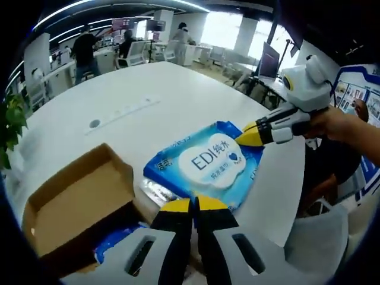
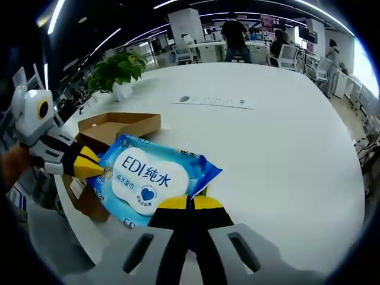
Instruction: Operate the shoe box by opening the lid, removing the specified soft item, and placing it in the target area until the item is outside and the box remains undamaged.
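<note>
Glossy blue wipes pack point(image 1: 211, 164) (soft, flat) beside open cardboard shoe box point(image 1: 71, 205).

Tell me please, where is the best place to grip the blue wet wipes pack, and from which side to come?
Grip the wet wipes pack by its thin flat end seals, coming in level with the table from each short end. It lies flat, label up, and its soft middle gives no edge. Both grippers look shut on opposite ends: the right gripper on one, the left gripper on the other.
</note>
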A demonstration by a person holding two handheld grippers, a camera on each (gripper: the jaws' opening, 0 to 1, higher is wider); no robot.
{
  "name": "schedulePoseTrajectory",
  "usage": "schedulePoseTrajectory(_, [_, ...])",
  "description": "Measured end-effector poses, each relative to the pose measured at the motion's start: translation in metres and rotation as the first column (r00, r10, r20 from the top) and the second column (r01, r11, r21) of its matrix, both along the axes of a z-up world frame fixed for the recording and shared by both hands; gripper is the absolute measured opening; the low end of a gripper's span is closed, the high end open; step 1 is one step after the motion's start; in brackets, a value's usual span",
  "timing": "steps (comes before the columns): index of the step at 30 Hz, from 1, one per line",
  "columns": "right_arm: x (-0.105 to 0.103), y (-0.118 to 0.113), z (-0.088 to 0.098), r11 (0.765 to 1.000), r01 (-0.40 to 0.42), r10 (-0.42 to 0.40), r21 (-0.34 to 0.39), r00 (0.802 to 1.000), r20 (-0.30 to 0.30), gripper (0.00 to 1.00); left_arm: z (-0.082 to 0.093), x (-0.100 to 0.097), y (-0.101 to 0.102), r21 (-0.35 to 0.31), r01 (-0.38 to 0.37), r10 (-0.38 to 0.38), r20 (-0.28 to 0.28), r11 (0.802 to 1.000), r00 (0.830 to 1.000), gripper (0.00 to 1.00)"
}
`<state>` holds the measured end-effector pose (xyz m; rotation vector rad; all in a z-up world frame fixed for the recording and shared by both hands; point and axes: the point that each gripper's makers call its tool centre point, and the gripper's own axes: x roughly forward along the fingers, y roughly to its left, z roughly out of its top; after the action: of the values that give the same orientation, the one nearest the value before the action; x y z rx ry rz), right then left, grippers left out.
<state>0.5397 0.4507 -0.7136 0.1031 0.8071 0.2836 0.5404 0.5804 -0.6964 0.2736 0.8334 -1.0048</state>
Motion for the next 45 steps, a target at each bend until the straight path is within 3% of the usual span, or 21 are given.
schedulePoseTrajectory(9, [0.016, -0.004, -0.019, 1.000, -0.020, 0.020, -0.014, 1.000, -0.017, 0.00, -0.018, 0.008, -0.006, 0.120, 0.064, -0.068, 0.028, 0.991, 0.997, 0.00])
schedulePoseTrajectory(23, [0.025, -0.002, -0.045, 1.000, -0.009, 0.009, -0.009, 1.000, -0.026, 0.00, -0.038, 0.013, -0.006, 0.273, 0.148, -0.175, 0.077, 0.951, 0.982, 0.00])
schedulePoseTrajectory(35, [0.031, -0.001, -0.062, 0.999, -0.003, 0.003, -0.034, 1.000, -0.022, 0.00, -0.048, 0.016, -0.006, 0.344, 0.192, -0.243, 0.110, 0.919, 0.964, 0.00])
schedulePoseTrajectory(45, [0.033, -0.006, -0.066, 0.999, 0.011, -0.011, -0.048, 1.000, -0.015, 0.00, -0.053, 0.015, -0.007, 0.385, 0.222, -0.293, 0.134, 0.896, 0.947, 0.00])
